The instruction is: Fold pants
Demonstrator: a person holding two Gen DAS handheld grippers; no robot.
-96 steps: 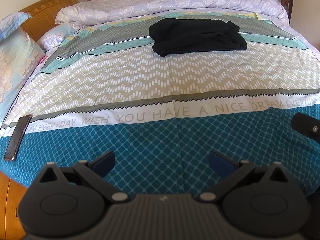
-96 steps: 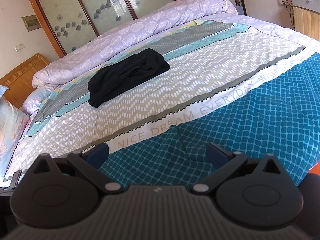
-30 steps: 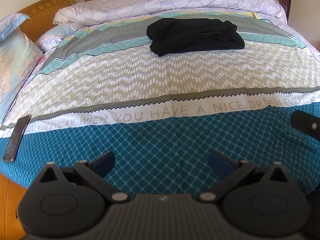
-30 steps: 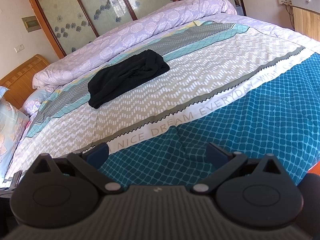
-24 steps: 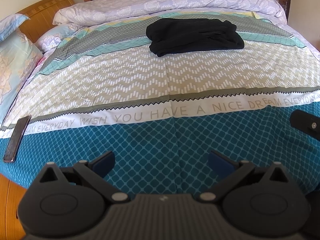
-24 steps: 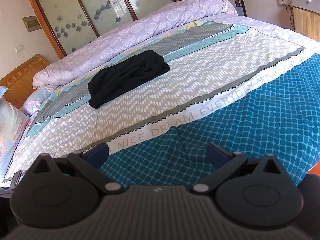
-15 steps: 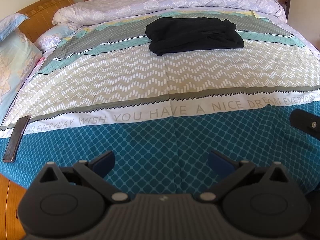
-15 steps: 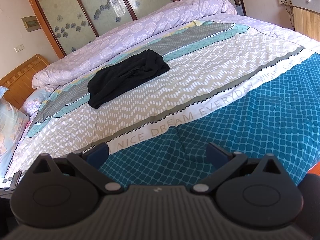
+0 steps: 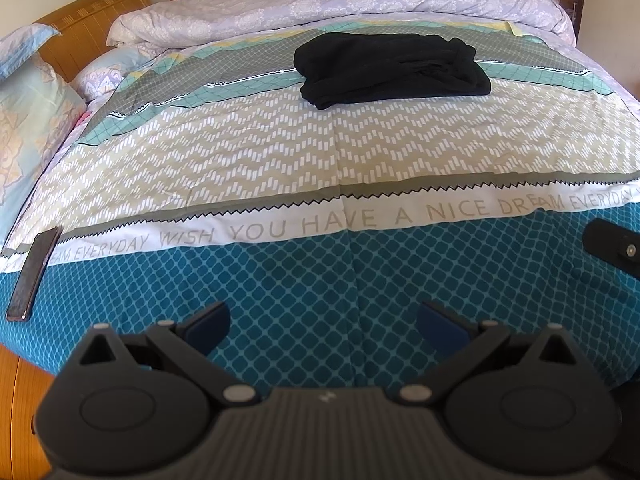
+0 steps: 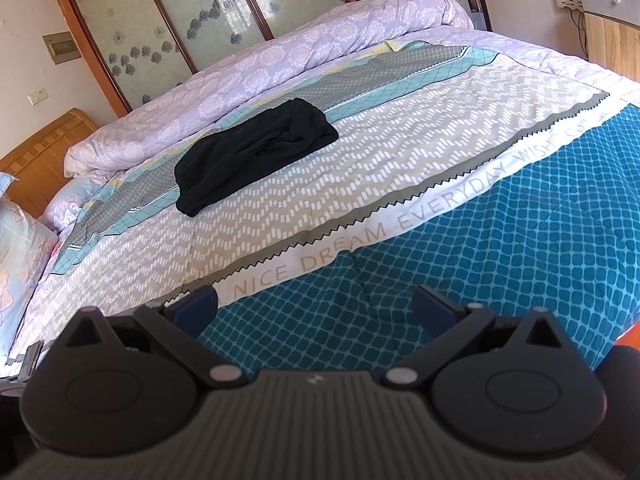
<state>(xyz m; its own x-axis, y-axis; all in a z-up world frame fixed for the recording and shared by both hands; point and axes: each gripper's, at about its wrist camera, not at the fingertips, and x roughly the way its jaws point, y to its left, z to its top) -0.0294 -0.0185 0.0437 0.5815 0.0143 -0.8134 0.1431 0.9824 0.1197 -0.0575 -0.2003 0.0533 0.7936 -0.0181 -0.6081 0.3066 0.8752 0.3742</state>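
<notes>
Black pants (image 9: 390, 70) (image 10: 256, 154) lie folded in a compact bundle on the far part of the bed, over the grey and turquoise stripes of the cover. My left gripper (image 9: 324, 320) hangs open above the teal band at the bed's near edge, far short of the pants, with nothing between its fingers. My right gripper (image 10: 316, 306) is likewise open and empty over the teal band. A dark part of the right gripper (image 9: 612, 246) shows at the right edge of the left wrist view.
A dark phone (image 9: 34, 274) lies at the bed's near left edge. A rolled lilac quilt (image 9: 340, 0) runs along the far side. Pillows (image 9: 28, 120) and a wooden headboard (image 9: 88, 36) are at the left. A wooden cabinet (image 10: 612, 28) stands at the right.
The left wrist view has crept slightly: the pants sit a touch lower and further left in frame. The right gripper is still. Both stay open and empty.
</notes>
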